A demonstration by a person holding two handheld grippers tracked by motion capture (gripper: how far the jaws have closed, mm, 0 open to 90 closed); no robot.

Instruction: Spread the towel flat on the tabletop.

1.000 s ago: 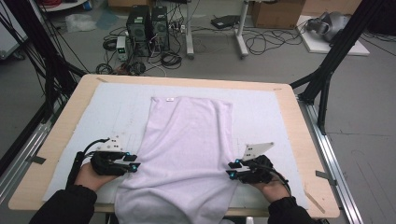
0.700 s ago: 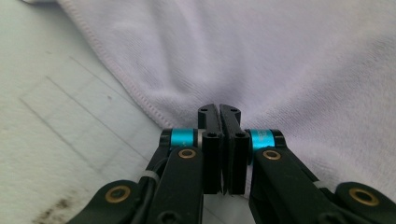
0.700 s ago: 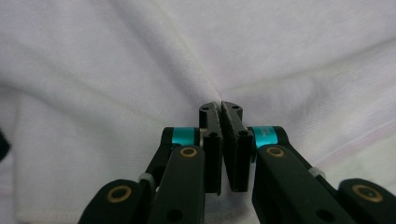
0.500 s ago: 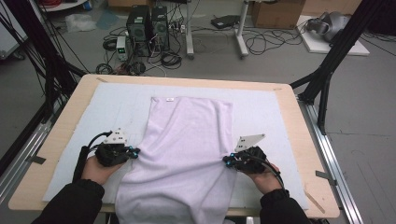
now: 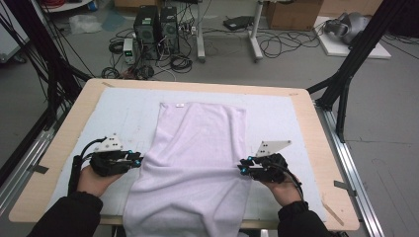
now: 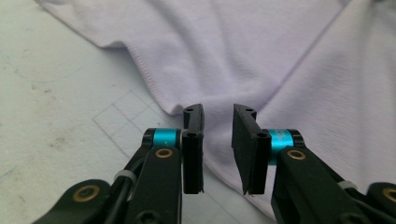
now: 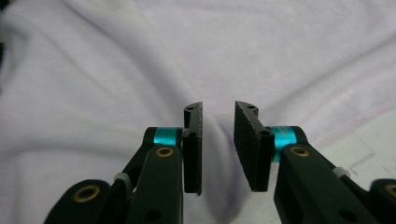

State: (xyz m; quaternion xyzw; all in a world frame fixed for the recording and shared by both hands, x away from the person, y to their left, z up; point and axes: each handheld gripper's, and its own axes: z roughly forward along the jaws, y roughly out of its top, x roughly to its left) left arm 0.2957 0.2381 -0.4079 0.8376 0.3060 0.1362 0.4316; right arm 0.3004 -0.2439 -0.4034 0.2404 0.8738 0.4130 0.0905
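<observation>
**Both grippers let go of the cloth edges**

Two releases at once. The left gripper sits at the left edge of the pale lilac knitted cloth, the right gripper at its right edge, both about midway down its length. A second ago each was further toward the near end; half a second ago both had moved up the sides and pinched shut. Since then the jaws have been opening. In the left gripper view the left gripper stands narrowly parted, the hemmed edge puckered just beyond the fingertips, nothing pressed between the pads. The right gripper reads the same, a raised fold running into the gap (not clamped).

The cloth lies lengthwise down the white mat on the wooden table, its near end draped over the table's front edge.

Judgement: the pinch did not hold, or was a smoothing tug. A fold would need a fresh grasp.
</observation>
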